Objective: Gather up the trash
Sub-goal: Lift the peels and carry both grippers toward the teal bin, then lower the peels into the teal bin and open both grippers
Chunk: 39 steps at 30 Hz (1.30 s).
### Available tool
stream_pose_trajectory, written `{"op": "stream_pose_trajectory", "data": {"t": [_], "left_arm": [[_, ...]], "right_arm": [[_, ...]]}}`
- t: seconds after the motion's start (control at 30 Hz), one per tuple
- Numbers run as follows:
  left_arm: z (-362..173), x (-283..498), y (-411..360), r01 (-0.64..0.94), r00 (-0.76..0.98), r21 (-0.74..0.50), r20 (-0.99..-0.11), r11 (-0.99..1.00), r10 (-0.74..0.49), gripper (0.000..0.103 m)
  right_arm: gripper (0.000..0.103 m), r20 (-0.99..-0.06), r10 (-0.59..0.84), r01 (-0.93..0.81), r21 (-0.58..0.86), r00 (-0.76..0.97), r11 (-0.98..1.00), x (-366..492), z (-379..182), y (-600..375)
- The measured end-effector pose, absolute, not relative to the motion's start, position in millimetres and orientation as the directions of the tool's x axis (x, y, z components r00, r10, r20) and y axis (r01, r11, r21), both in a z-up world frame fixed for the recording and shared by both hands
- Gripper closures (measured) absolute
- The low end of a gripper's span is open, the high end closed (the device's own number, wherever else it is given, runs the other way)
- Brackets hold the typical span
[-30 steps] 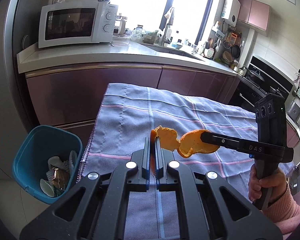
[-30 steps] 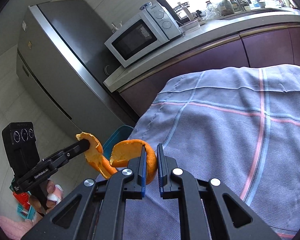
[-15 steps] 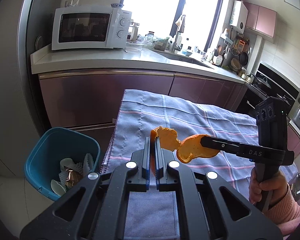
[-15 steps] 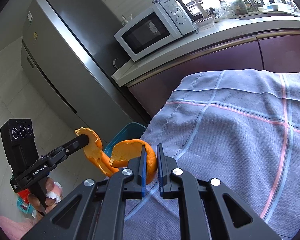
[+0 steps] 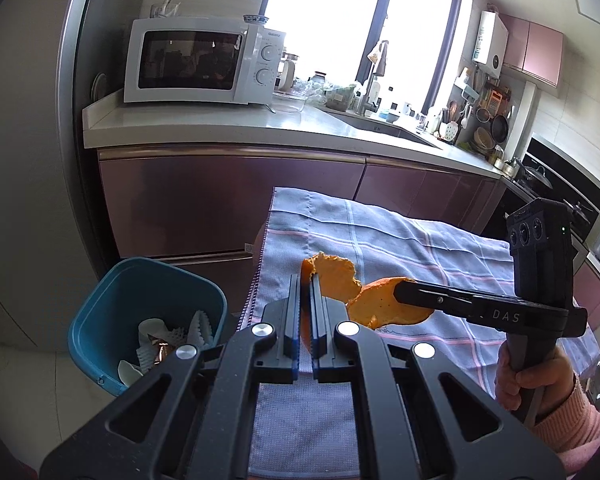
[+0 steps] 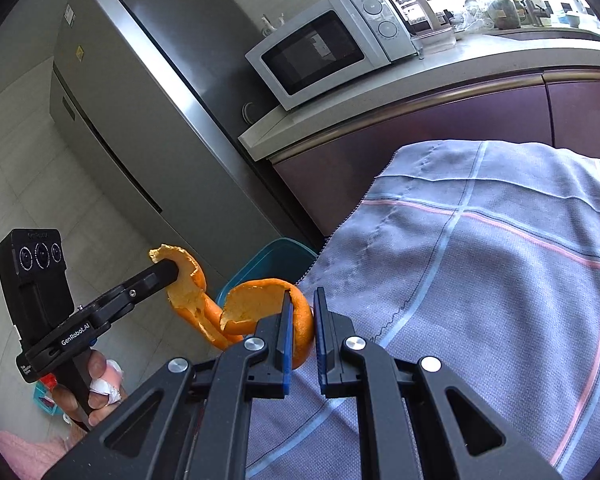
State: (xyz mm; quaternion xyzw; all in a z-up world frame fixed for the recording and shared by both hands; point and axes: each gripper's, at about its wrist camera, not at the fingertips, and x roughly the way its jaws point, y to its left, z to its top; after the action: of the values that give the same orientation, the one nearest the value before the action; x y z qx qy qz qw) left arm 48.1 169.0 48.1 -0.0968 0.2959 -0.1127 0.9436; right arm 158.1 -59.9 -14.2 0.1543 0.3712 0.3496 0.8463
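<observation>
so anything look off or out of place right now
One thing: both grippers are clamped on the same orange peel, the left gripper on one end and the right gripper on the other, holding it in the air above the checked cloth. The teal bin stands apart, off the cloth's edge.

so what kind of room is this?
A home kitchen, by the look of it: microwave on a counter, fridge beside it, sink tap under the window, pans hung by the stove.
</observation>
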Motion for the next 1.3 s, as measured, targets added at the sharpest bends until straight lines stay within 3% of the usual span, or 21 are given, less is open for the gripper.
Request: {"op": "stream_pose_trajectory", "data": {"t": [0.7,1.3], "left_arm": [[46,53,232,0.013,0.830,-0.242,-0.539,0.970,-0.146,0.099],[-15,89,286,-0.137,0.762,-0.248,-0.645,0.959,-0.058,0.099]], "right_arm": [[0.095,-0.564,0.723,-0.550,0.484,0.398,0.680,189,-15,13],[0.094,-0.709,0.635,-0.587,0.384,0.306,0.712,220,-49,97]]}}
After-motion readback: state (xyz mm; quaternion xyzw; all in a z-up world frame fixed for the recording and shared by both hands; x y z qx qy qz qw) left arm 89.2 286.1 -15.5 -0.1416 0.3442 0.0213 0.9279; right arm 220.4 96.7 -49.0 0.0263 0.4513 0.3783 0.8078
